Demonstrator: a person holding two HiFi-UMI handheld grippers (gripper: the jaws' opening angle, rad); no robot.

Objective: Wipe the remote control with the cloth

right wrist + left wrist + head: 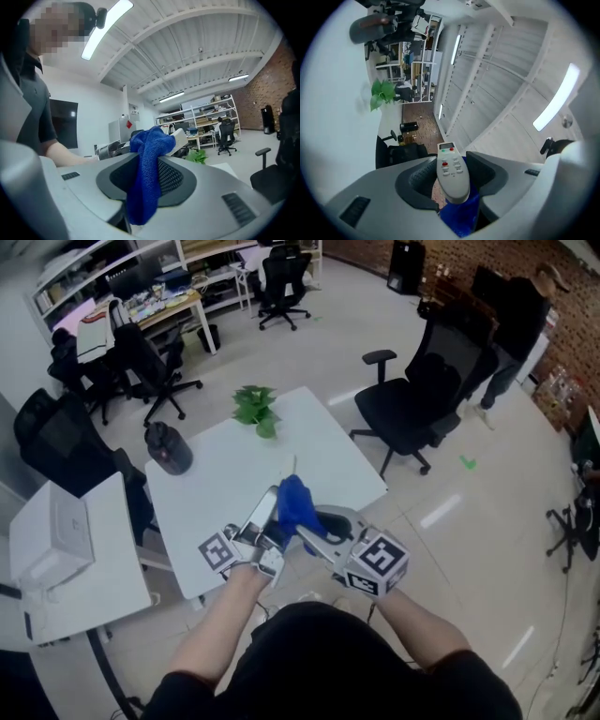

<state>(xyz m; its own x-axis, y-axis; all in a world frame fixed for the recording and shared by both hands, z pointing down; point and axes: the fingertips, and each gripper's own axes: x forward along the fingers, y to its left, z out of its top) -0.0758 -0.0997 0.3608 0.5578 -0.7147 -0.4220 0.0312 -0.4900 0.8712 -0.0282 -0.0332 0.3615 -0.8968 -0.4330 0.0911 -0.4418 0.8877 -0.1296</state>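
Observation:
In the left gripper view, a white remote control [453, 173] with red and green buttons stands upright between the pads of my left gripper [452, 174], which is shut on it. A blue cloth [147, 180] hangs bunched in my right gripper [149, 177], which is shut on it. The cloth's top touches the remote [181, 138]. In the head view both grippers meet over the table's near edge: the left gripper [265, 517] holds the remote [262, 514], and the right gripper [312, 529] presses the cloth [294, 502] against it. Blue cloth [461, 215] also shows under the remote.
A white table [309, 442] carries a green plant [255, 409] at its far corner and a dark jug [168, 448] at the left. A black office chair [422, 395] stands to the right, more chairs [141, 362] behind. A white desk with a box [56, 540] sits left. A person [516, 324] stands far right.

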